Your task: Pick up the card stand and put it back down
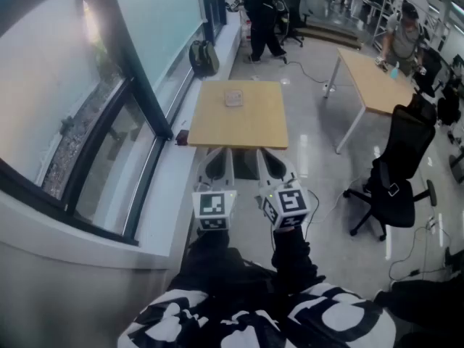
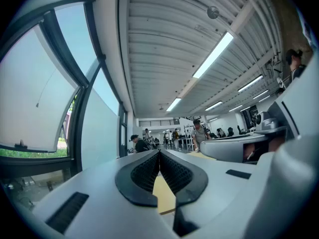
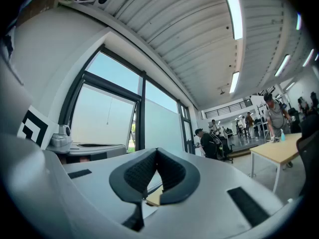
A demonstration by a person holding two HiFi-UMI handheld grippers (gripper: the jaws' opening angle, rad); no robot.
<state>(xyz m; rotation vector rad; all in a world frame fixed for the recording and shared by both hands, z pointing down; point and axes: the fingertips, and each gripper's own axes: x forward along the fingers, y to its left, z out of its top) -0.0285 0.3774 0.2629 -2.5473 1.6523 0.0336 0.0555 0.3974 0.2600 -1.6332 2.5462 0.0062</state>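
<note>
A person's patterned black-and-white sleeves (image 1: 254,317) lead out to two grey plastic grippers held level and side by side, each topped by a cube of square black-and-white markers. The left gripper (image 1: 220,153) is clenched on nothing. Its ribbed black pads (image 2: 147,171) meet at the tips, and only a wedge of pale wood shows through the gap below them. The right gripper (image 1: 265,153), just beside it, is clenched and empty in the same way.

Both point at the near edge of a small square counter (image 1: 210,125), its top smooth, light wood. They are probably lined up there to square off before the reach, since neither is over the counter yet.

The card stand (image 1: 233,98) sits straight ahead of the grippers, past the counter's middle toward its far edge and well clear of both. It is a small, flat, pale square that looks partly clear, though its material cannot be told at this size. It rests untouched, so the lift has not begun and the jaws would need to part first.

To the left of the grippers runs a dark-framed window (image 1: 109,122) over a white sill. To their right stands a black mesh chair (image 1: 395,165) on glossy grey floor. Beyond it are a longer wooden table (image 1: 373,82), a backpack (image 1: 204,57) by the wall, and people at work.
</note>
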